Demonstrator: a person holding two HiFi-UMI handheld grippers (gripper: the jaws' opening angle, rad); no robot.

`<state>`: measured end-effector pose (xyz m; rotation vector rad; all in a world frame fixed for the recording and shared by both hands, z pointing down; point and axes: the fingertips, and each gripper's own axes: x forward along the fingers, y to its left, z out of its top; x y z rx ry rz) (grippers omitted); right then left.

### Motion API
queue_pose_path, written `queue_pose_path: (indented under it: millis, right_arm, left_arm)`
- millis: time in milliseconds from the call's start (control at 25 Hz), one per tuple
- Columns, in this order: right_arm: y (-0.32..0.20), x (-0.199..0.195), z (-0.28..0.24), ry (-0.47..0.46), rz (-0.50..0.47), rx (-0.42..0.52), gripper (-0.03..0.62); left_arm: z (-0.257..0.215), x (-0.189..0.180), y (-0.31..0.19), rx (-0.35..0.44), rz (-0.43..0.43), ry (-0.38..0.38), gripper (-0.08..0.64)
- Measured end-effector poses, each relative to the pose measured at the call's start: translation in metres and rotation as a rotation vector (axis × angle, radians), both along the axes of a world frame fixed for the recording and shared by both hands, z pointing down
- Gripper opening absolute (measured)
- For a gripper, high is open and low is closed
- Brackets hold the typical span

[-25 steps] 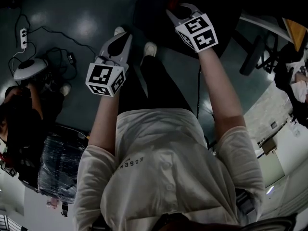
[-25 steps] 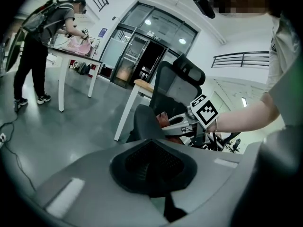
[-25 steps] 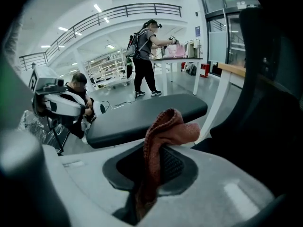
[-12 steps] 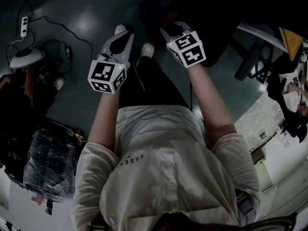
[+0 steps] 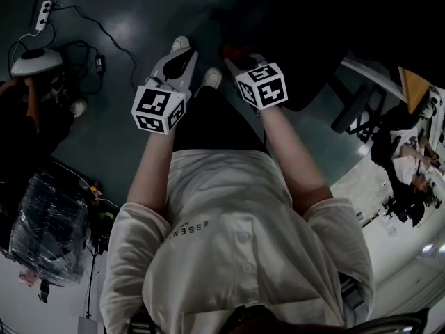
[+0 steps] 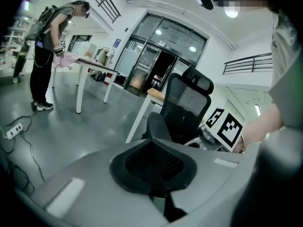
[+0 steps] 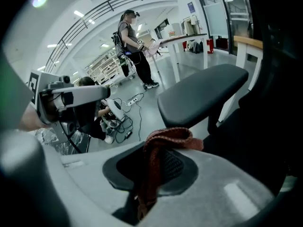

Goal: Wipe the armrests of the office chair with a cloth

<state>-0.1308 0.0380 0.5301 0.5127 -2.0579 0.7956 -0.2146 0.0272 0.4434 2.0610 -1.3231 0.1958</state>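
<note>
While the red cloth (image 7: 168, 137) hangs pinched in the right gripper (image 7: 154, 171), the nearest armrest (image 7: 203, 96) lies just ahead of it, untouched; by my reading, no wiping has begun on either armrest. The left gripper (image 6: 154, 163), jaws pressed together, holds nothing.

1. I wear a cream shirt (image 5: 229, 249) with loose elbow-length sleeves, small buttons and dark lettering.
2. Dark trousers (image 5: 215, 124); pale shoes (image 5: 212, 77).
3. My left tongs (image 5: 182, 53) and right tongs (image 5: 245, 60) are grey, and each bears a white cube (image 5: 158, 108) with black square markers.
4. Black ribbed pads (image 6: 124, 167) line them.
</note>
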Motion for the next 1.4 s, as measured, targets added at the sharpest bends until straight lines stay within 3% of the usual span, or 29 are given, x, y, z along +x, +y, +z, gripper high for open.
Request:
queue_pose_path:
  millis: [280,760,880,1000,1160,1400]
  right_arm:
    - [0.002,-0.025,-0.006,-0.023,0.019,-0.019,0.047]
    - [-0.041,-0.092,-0.039,-0.120,0.013,0.091,0.048]
    - [-0.068,-0.093,-0.067,-0.179,0.047,0.173,0.048]
    - [-0.125,-0.063,-0.100,-0.175,0.161,0.309,0.048]
    - [-0.206,0.009,-0.124,-0.059,0.367,0.457,0.048]
    - [-0.259,0.093,-0.100,0.123,0.520,0.480,0.048]
  left_arm:
    - [0.003,-0.016,0.001,-0.003,-0.054,0.008,0.017]
    - [0.005,-0.050,-0.007,-0.029,-0.077,0.008,0.017]
    - [0.007,-0.055,-0.011,-0.035,-0.062,0.007,0.017]
    - [0.005,-0.057,-0.021,-0.037,-0.032,0.008,0.018]
    - [0.002,-0.059,-0.046,-0.037,0.004,0.020,0.018]
    - [0.007,-0.048,-0.090,-0.040,0.092,0.030,0.017]
